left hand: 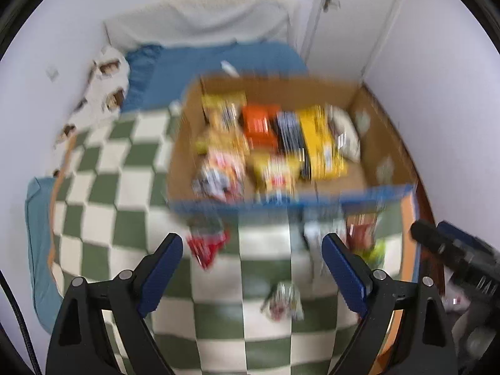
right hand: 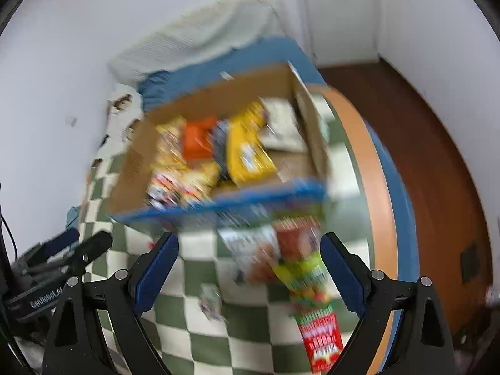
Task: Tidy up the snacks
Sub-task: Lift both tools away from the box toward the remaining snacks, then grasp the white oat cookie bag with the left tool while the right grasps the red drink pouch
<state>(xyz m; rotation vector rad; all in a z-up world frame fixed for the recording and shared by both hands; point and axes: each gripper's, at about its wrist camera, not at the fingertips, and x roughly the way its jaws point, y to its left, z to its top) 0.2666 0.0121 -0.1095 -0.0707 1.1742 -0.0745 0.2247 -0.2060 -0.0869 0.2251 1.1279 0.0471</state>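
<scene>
An open cardboard box (left hand: 362, 168) with a blue front edge sits on a green-and-white checkered blanket (left hand: 118, 206) and holds several snack packs, among them a yellow pack (left hand: 322, 143) and an orange one (left hand: 259, 125). Both views are blurred. In the left wrist view my left gripper (left hand: 252, 245) is open and empty, above a red packet (left hand: 206, 247) and a small wrapped snack (left hand: 282, 301) on the blanket. In the right wrist view my right gripper (right hand: 249, 245) is open and empty over a long red-green pack (right hand: 312, 284), a whitish pack (right hand: 253, 250) and a small wrapper (right hand: 211, 301). The box (right hand: 131, 172) lies ahead.
The bed has a blue sheet (left hand: 218, 59), a white pillow (left hand: 200, 18) and a patterned pillow (left hand: 103, 93) against white walls. Its right edge (right hand: 375, 187) drops to a brown wooden floor (right hand: 437, 172). The right gripper (left hand: 453, 256) shows at the left wrist view's right edge.
</scene>
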